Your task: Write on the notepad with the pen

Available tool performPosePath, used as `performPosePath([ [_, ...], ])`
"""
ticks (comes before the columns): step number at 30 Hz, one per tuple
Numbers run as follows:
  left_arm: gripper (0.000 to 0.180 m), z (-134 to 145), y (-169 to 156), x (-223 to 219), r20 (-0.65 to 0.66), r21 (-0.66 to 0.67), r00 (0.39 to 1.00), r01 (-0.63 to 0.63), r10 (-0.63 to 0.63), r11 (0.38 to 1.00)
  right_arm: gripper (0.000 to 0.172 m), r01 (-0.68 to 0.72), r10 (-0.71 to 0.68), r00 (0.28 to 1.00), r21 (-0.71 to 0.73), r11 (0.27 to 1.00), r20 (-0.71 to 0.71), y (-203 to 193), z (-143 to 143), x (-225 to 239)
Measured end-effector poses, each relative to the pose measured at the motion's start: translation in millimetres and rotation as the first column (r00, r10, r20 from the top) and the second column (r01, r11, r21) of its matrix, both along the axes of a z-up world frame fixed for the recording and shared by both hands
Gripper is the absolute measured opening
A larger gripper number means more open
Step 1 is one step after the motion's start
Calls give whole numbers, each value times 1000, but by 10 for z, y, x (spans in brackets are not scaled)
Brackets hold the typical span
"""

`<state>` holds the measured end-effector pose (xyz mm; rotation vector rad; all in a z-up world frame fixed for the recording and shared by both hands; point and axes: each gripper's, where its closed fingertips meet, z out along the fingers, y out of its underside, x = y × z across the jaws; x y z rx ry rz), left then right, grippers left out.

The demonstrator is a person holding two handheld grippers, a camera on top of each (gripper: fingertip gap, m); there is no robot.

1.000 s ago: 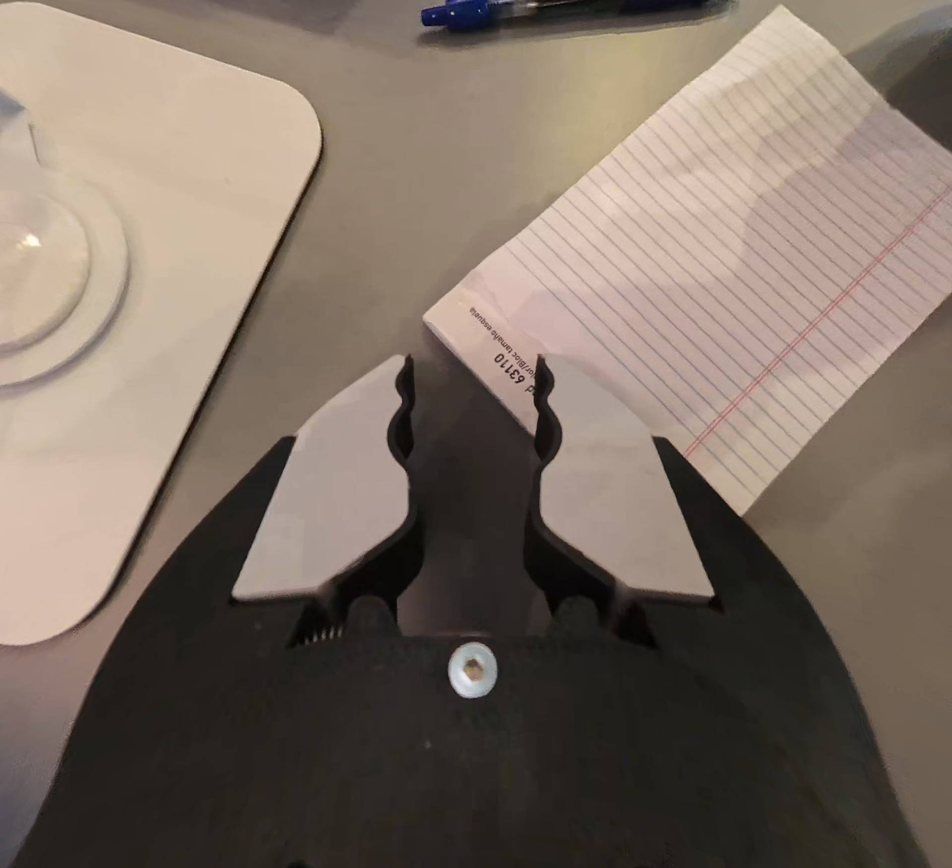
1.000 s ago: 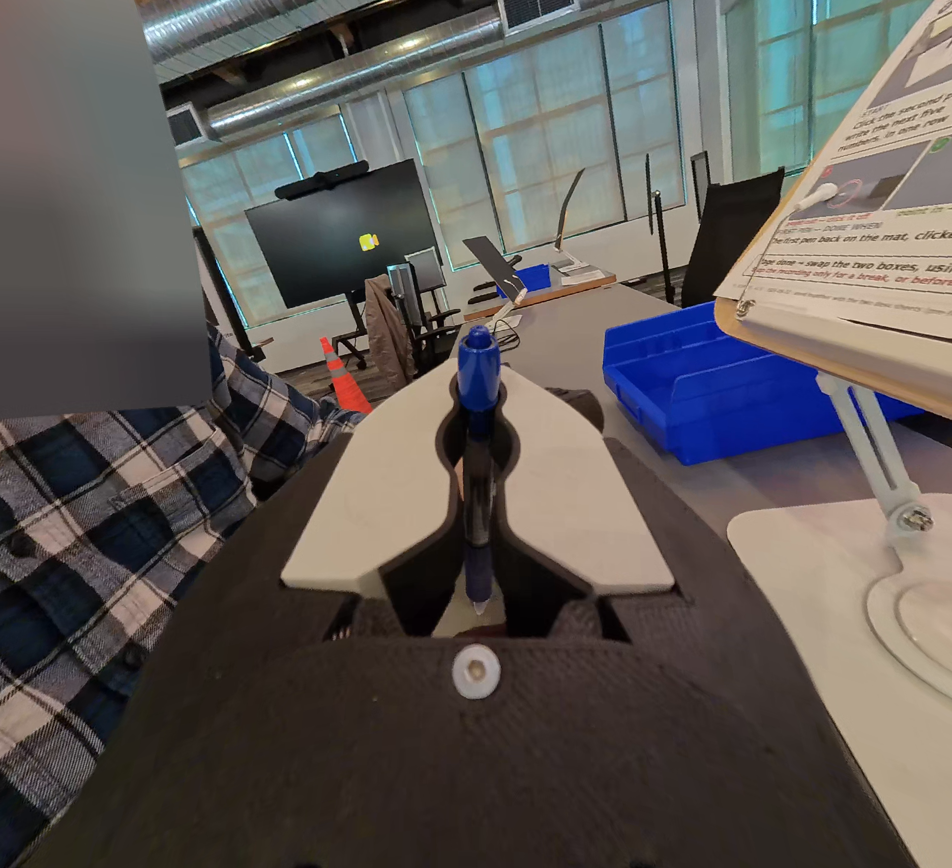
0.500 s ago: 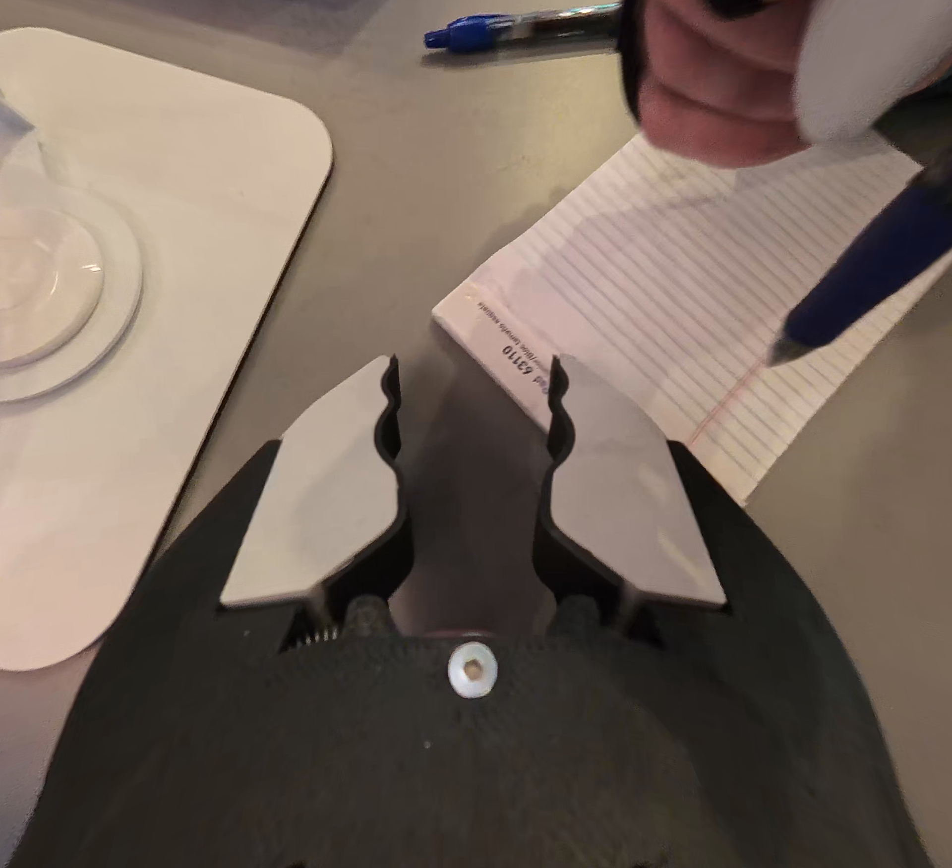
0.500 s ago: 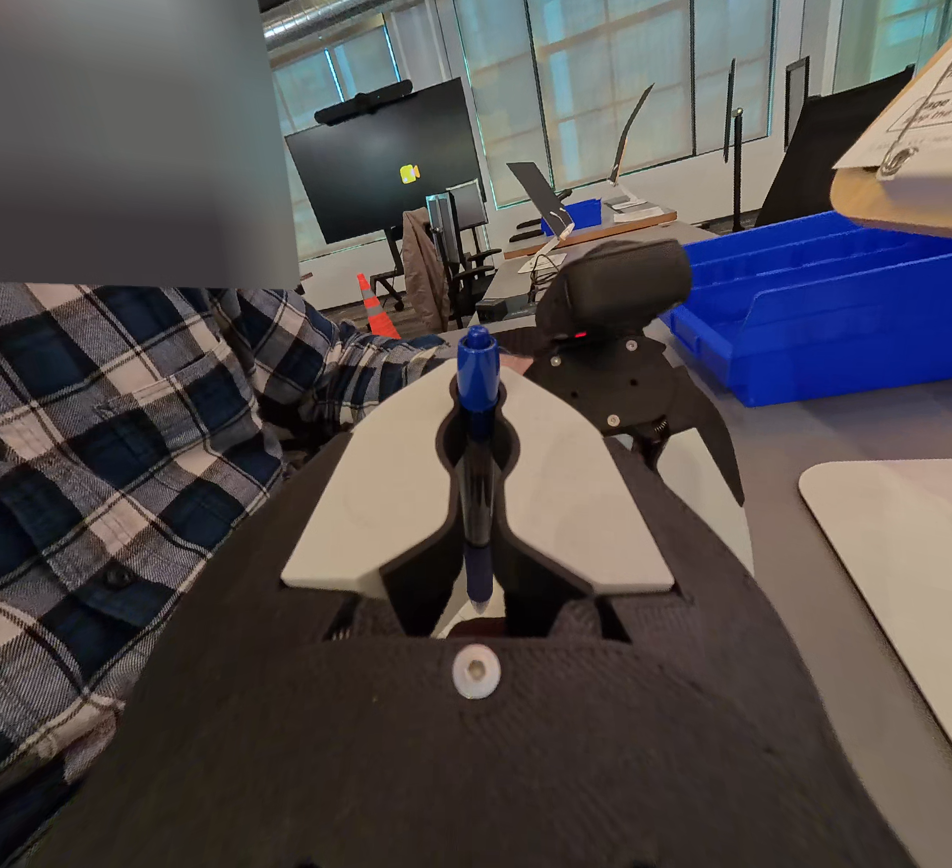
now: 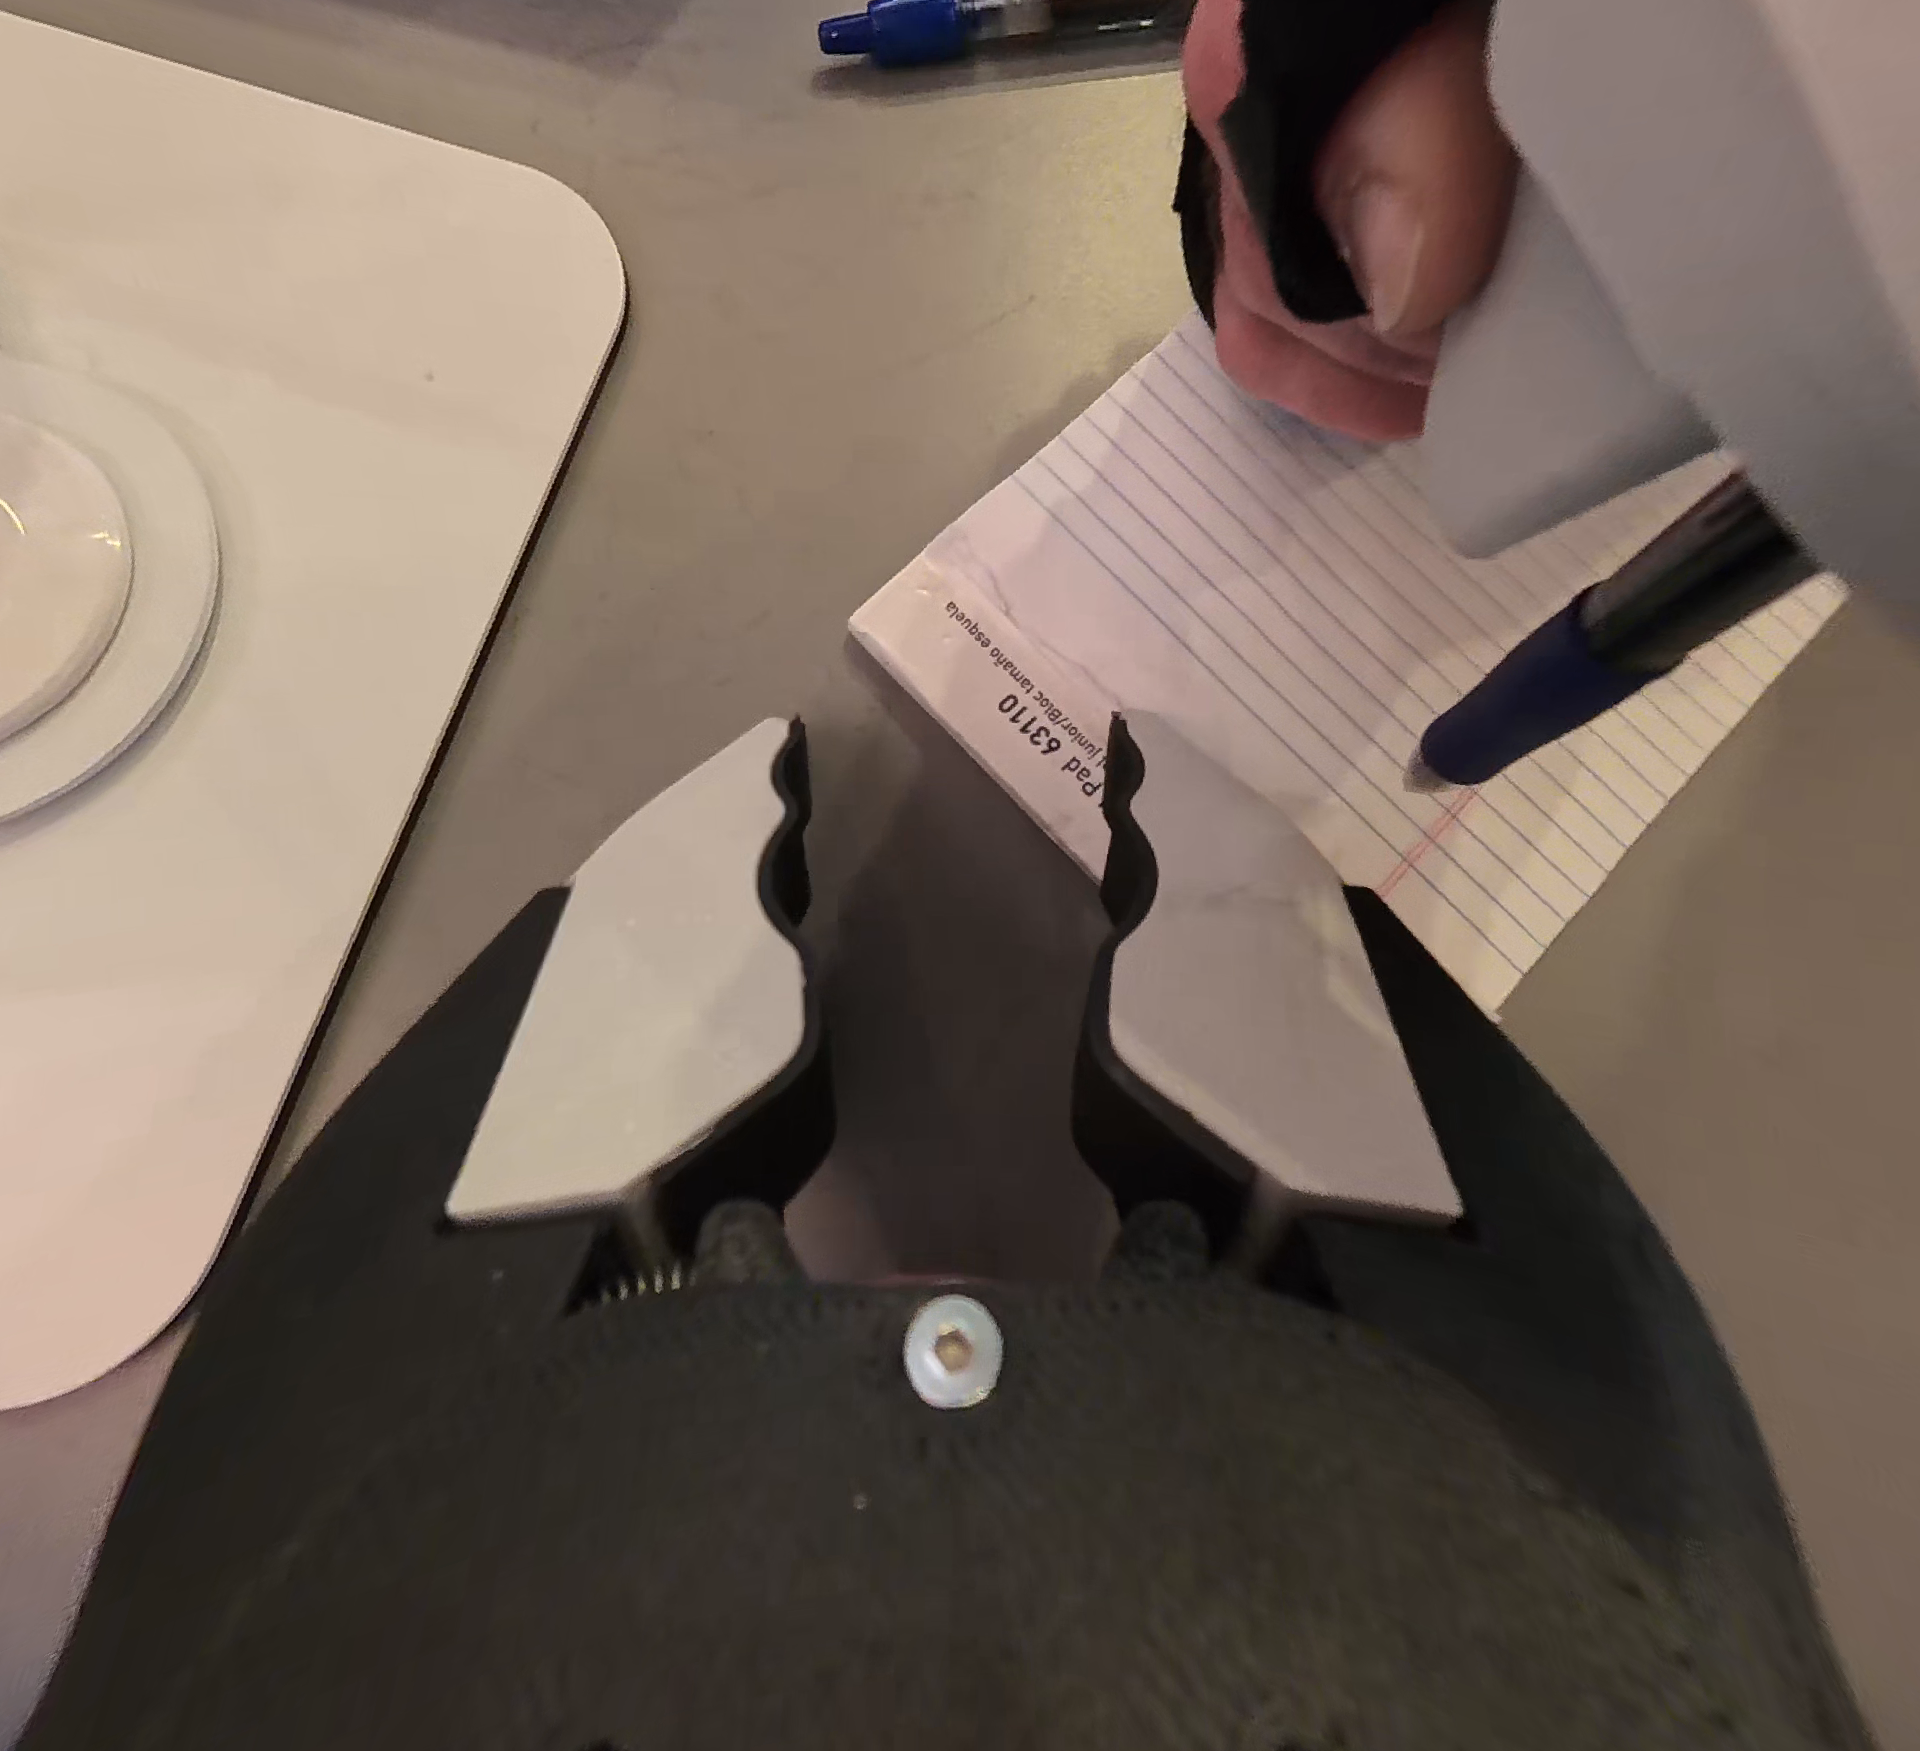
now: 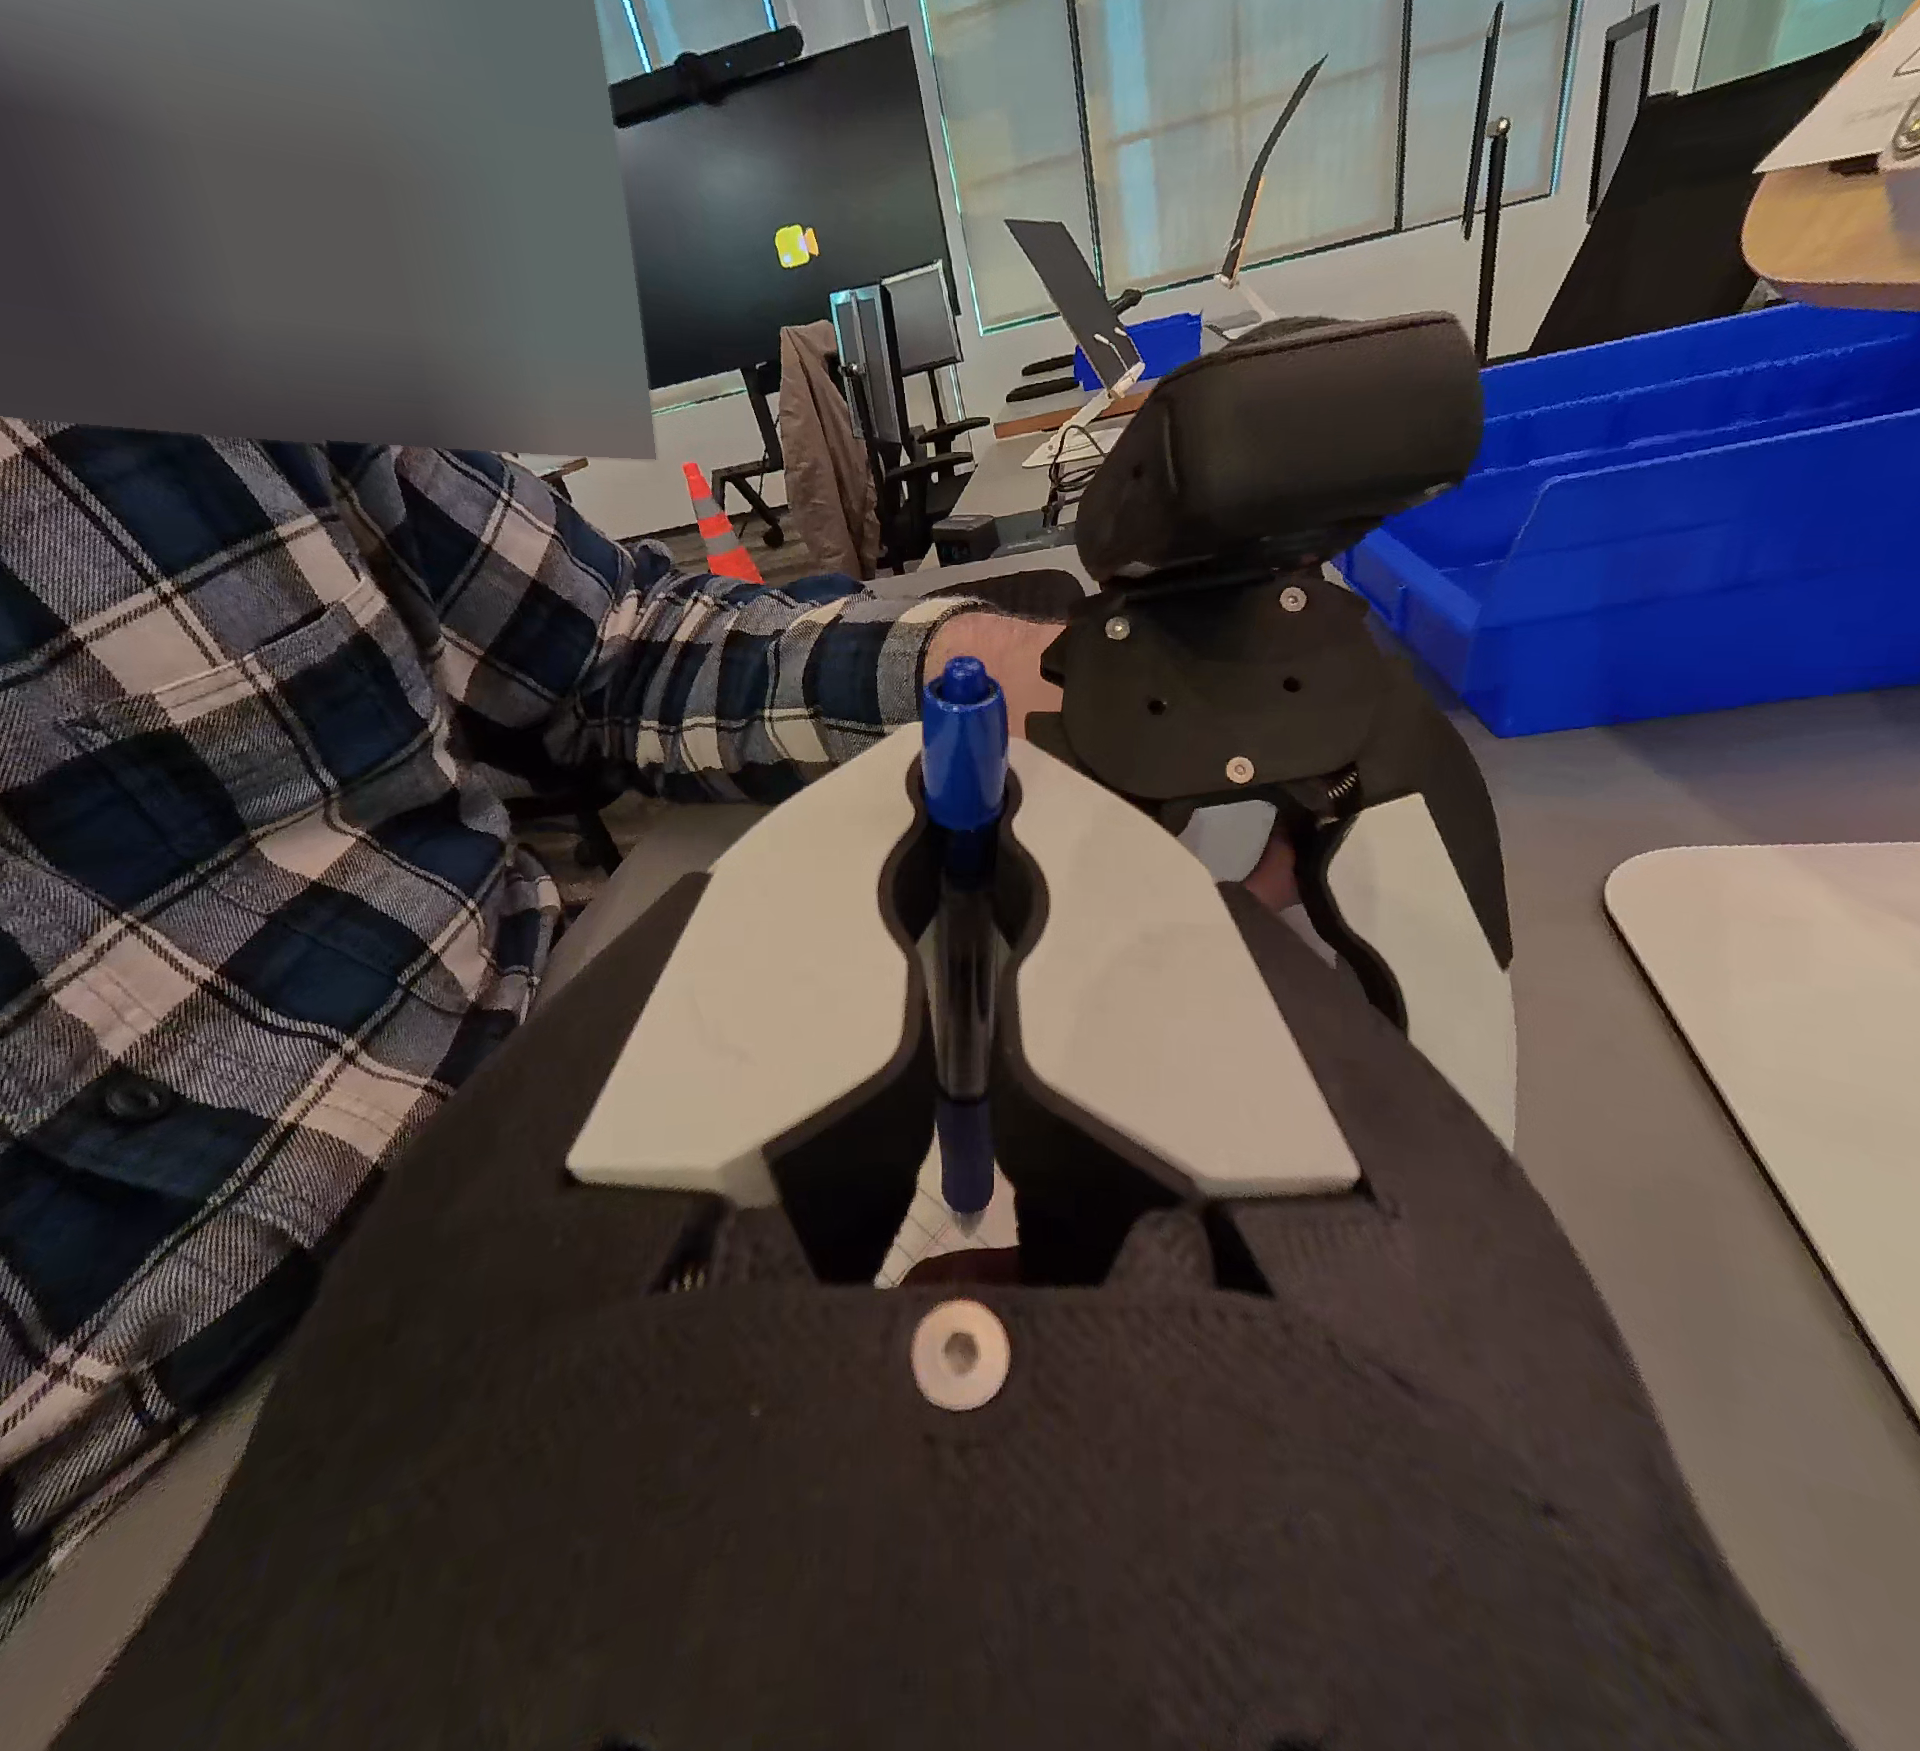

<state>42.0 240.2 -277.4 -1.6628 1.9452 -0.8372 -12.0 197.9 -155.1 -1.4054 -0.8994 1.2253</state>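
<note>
A white lined notepad (image 5: 1299,662) lies at an angle on the grey table (image 5: 831,413). My left gripper (image 5: 956,730) is open and empty at the pad's near corner. Its right fingertip (image 5: 1127,766) overlaps the pad's bound edge and its left one is over bare table. My right gripper (image 6: 961,797) is shut on a blue pen (image 6: 961,745), clicker end towards the fingertips. In the left wrist view that pen (image 5: 1527,693) slants down from the upper right. Its tip is at the page by the red margin line; whether it touches I cannot tell.
A second blue pen (image 5: 997,18) lies on the table beyond the pad. A white mat (image 5: 260,558) with a clear stand base (image 5: 52,558) is to the left. A blue bin (image 6: 1662,538) stands at the back right. A person in a plaid shirt (image 6: 260,766) sits behind the table. The left gripper's tips are roughly 12 centimeters from the right gripper's.
My right gripper has swung down over the notepad with the pen, bringing the tip to the page. My left gripper's jaws widened a little and stay at the pad's corner.
</note>
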Motion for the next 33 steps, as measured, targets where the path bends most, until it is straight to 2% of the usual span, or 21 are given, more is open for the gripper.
performPosePath([
  [21, 57, -7, 15, -2, -4, -12, 1000, -8, 8, 1000, 6, 11, -10, 999, -12, 1000, 45, 41, -101, -47],
  [25, 58, -1, 19, -15, -5, -21, 1000, -3, 3, 1000, 6, 11, -11, 999, -10, 1000, -37, 39, 31, 14],
  [27, 62, 50, 42, -46, 21, -39, 1000, 0, 1, 999, 6, 24, -24, 997, 0, 1000, -72, 55, 117, 73],
  [31, 67, 346, -39, -72, 152, -183, 988, 46, -18, 982, 6, 40, -38, 993, 21, 999, -108, 72, 264, 174],
  [33, 64, 416, -60, -97, 189, -183, 981, 78, -42, 980, 6, 50, -47, 994, 29, 998, -95, 85, 271, 204],
])
